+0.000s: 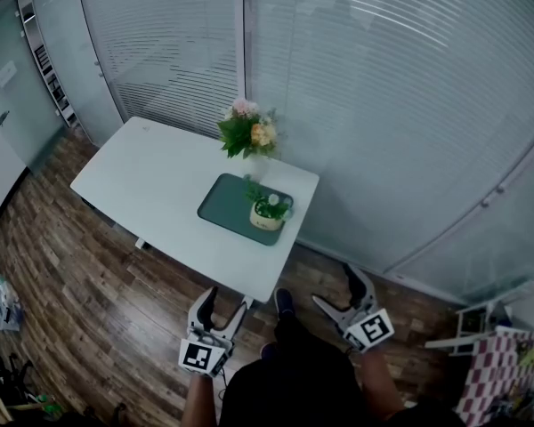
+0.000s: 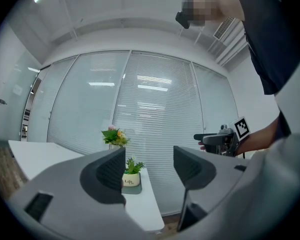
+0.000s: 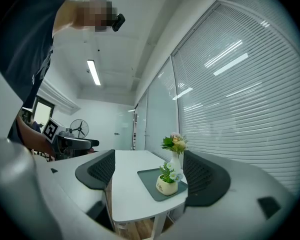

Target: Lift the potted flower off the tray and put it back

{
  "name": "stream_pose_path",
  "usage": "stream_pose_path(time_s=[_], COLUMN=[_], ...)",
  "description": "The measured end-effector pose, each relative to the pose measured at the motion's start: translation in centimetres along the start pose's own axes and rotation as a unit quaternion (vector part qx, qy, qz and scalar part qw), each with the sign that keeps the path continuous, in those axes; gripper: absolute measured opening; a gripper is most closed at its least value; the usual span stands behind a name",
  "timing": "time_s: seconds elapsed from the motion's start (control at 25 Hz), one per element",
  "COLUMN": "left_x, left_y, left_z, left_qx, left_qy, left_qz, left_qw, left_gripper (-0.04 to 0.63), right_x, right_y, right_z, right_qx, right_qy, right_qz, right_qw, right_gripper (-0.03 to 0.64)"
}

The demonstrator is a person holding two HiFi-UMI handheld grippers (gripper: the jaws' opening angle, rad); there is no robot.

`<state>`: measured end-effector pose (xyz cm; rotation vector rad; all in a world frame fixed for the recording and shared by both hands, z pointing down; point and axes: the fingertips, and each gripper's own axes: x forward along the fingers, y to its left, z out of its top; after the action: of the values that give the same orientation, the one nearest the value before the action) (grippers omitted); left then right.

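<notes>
Fan [image 3: 80, 129] | right gripper view only | pot [image 3: 167, 186] on tray [image 3: 147, 176]

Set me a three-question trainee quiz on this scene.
1. True or false: the potted flower stands on the tray.
2. Where is the vase of flowers? A: on the tray. B: on the table, just beyond the tray. C: held in a gripper.
3. What do the left gripper and the right gripper hold between their fingers?

Key: 1 true. 2 B. 3 nothing; both are open and short of the table.
</notes>
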<state>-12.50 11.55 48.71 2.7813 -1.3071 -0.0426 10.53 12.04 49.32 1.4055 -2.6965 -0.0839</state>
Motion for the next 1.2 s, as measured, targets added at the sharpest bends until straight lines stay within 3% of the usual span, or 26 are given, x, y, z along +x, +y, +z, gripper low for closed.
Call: stream_pose_path(time_s=[0.44, 0.6, 0.8, 1.0, 1.2], left_x=[2.6, 4.1, 6.6, 8.7, 10.9], left_y=[2.3, 3.1, 4.3, 5.4, 6.1], left_z=[-0.3, -0.8, -1.2, -1.9, -2.5], left_qx=[-0.005, -0.006, -0.011, -0.008, -0.005], left_qy=[0.011, 0.017, 0.024, 0.037, 0.046], left_qz=[0.001, 0.001, 0.000, -0.001, -0.007], left_qw=[0.9999, 0.9998, 0.9996, 0.9993, 0.9989], left_gripper=[0.279, 0.279, 0.279, 0.279, 0.279], right_x=[3.9, 5.7, 7.4, 9.1, 10.4], right_y=[-1.9, -2.6, -4.0, -5.4, -6.6], right_z=[-1.1, -2.4, -3.9, -3.8, -5.0], right_qx=[0.006, -0.018, -0.009, 0.003, -0.013], right_qy=[0.015, 0.043, 0.076, 0.049, 0.074], right_qz=[0.022, 0.036, 0.047, 0.057, 0.069], right_qw=[1.000, 0.998, 0.996, 0.997, 0.995], right_gripper=[0.387, 0.387, 0.387, 0.387, 0.387])
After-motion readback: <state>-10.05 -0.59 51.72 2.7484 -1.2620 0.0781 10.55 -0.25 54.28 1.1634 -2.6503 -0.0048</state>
